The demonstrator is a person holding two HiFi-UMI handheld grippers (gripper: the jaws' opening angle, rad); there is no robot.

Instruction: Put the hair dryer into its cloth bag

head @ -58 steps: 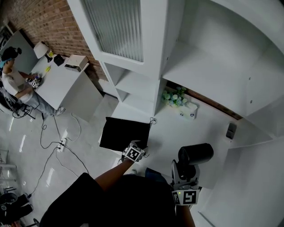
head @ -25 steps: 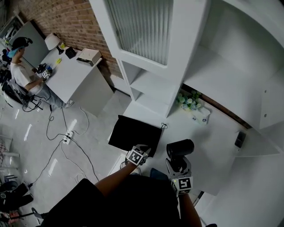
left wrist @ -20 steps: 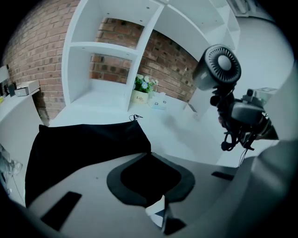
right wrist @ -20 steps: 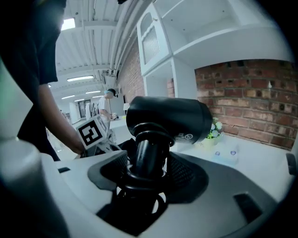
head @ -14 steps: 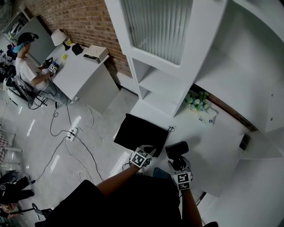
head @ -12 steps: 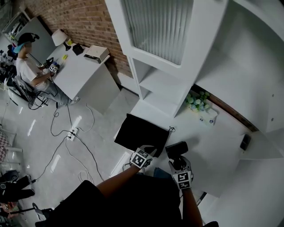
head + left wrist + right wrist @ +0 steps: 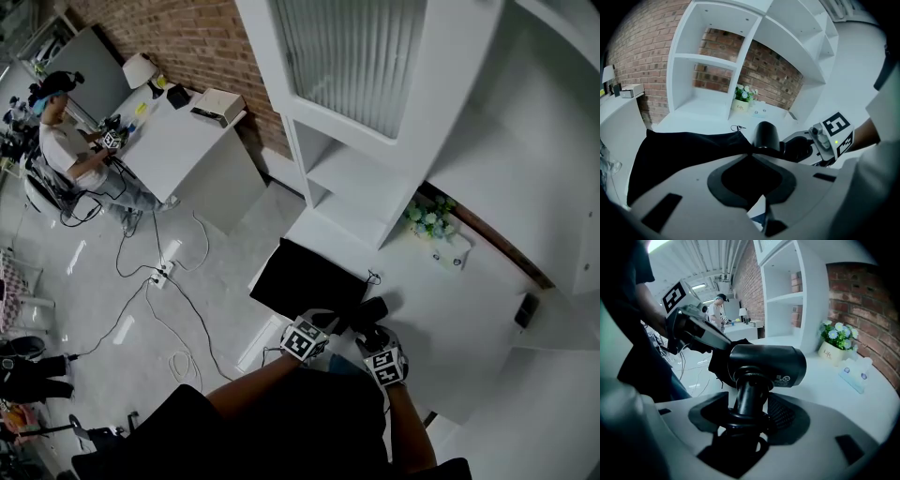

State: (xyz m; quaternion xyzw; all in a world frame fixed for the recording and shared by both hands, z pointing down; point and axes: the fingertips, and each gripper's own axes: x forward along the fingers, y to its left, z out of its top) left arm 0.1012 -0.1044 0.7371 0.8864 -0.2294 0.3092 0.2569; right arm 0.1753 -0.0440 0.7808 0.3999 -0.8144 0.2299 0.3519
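A black cloth bag (image 7: 305, 279) lies flat on the white counter (image 7: 441, 319). My left gripper (image 7: 328, 322) is shut on its near edge, and in the left gripper view the cloth (image 7: 679, 150) runs into the closed jaws of the left gripper (image 7: 751, 153). The black hair dryer (image 7: 370, 312) is held by its handle in my right gripper (image 7: 373, 334), just right of the bag's near corner. In the right gripper view the handle (image 7: 747, 399) stands between the jaws of the right gripper (image 7: 750, 409), with the barrel (image 7: 768, 365) lying crosswise above. The dryer's barrel (image 7: 766, 136) sits close beside the lifted bag edge.
A small flower pot (image 7: 427, 217) and a white box (image 7: 457, 257) stand at the back of the counter by the brick wall. White shelves (image 7: 361, 178) rise behind the bag. A small dark object (image 7: 528, 309) lies at the far right. A person sits at a desk (image 7: 178, 141) far left.
My right gripper has brought the hair dryer down and leftward, close to the left gripper and the bag's near edge. The left gripper has barely moved and still holds the cloth.
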